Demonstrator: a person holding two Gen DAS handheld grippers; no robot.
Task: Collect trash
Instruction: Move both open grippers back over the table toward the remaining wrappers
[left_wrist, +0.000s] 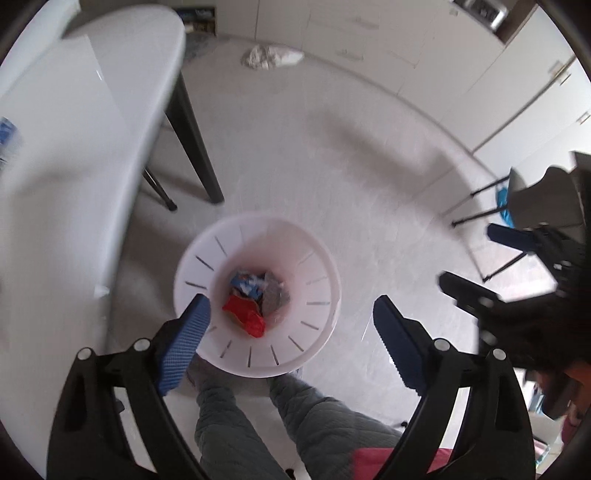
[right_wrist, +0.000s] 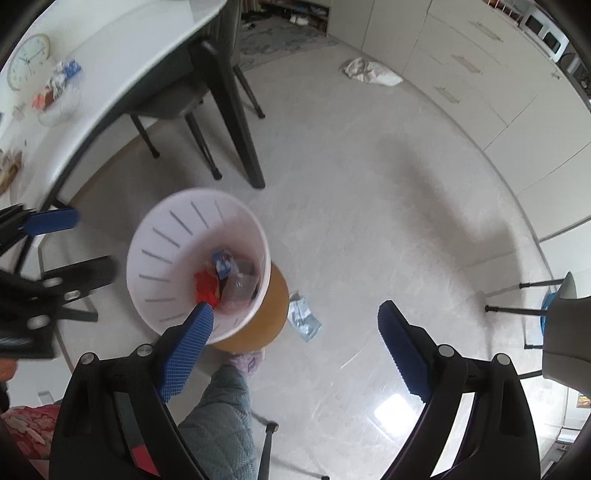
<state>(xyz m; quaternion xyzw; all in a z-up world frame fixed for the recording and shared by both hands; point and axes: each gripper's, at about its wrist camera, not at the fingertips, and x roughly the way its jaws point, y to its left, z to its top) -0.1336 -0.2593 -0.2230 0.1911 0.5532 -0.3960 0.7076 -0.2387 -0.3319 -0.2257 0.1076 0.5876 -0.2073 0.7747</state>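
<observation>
A white slotted trash bin (left_wrist: 317, 258) stands on the floor below both grippers; it also shows in the right wrist view (right_wrist: 162, 236). Inside lie a red wrapper (left_wrist: 245, 314), blue-white wrappers (left_wrist: 247, 282) and grey plastic. My left gripper (left_wrist: 291, 321) is open and empty above the bin's rim. My right gripper (right_wrist: 295, 325) is open and empty, above the floor to the right of the bin. A silvery wrapper (right_wrist: 303, 316) lies on the floor beside the bin's wooden base (right_wrist: 275, 314). More trash sits in a bowl (right_wrist: 59, 92) on the white table (right_wrist: 122, 62).
A crumpled white cloth (right_wrist: 369, 72) lies by the cabinets (right_wrist: 461, 74). A dark table leg (right_wrist: 236, 118) and chair legs stand behind the bin. A chair (right_wrist: 557, 314) is at right. The person's legs (left_wrist: 229, 413) are below. A clock (right_wrist: 27, 61) lies on the table.
</observation>
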